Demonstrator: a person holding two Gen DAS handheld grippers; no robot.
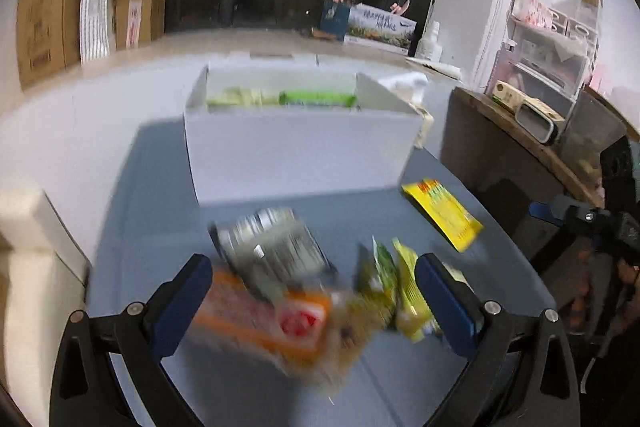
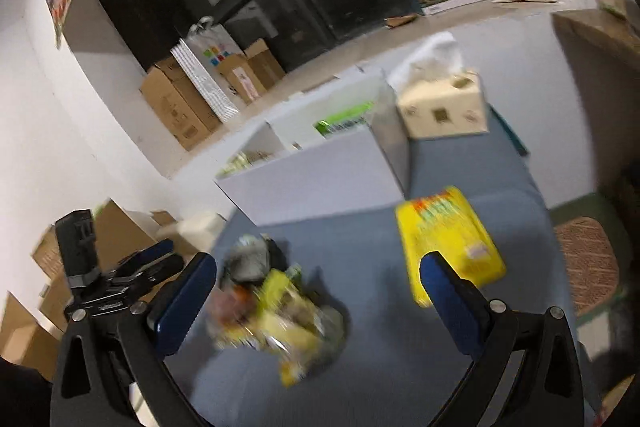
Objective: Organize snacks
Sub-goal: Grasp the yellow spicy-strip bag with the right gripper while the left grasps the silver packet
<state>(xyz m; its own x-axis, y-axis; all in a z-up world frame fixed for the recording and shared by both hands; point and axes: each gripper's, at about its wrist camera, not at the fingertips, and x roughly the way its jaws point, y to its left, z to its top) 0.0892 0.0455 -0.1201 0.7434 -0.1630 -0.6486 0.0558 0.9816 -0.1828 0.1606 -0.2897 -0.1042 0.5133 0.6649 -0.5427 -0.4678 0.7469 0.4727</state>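
A blurred pile of snacks lies on the blue-grey table (image 1: 360,215): an orange packet (image 1: 264,327), a silver-grey packet (image 1: 276,247) and green-yellow sachets (image 1: 396,287). My left gripper (image 1: 312,291) stands open just above the pile, fingers either side of it. A yellow packet (image 1: 444,215) lies apart to the right. Behind stands a white box (image 1: 296,155) holding a green bar (image 1: 316,98) and pale green packs. In the right wrist view my right gripper (image 2: 316,291) is open over the pile (image 2: 276,311), with the yellow packet (image 2: 448,239) beside its right finger (image 2: 448,291).
A tissue box (image 2: 444,107) stands right of the white box (image 2: 320,175). A wooden side table (image 1: 516,131) with clutter borders the right. Cardboard boxes (image 1: 48,15) line the far wall. The other gripper (image 2: 100,267) shows at the left of the right wrist view.
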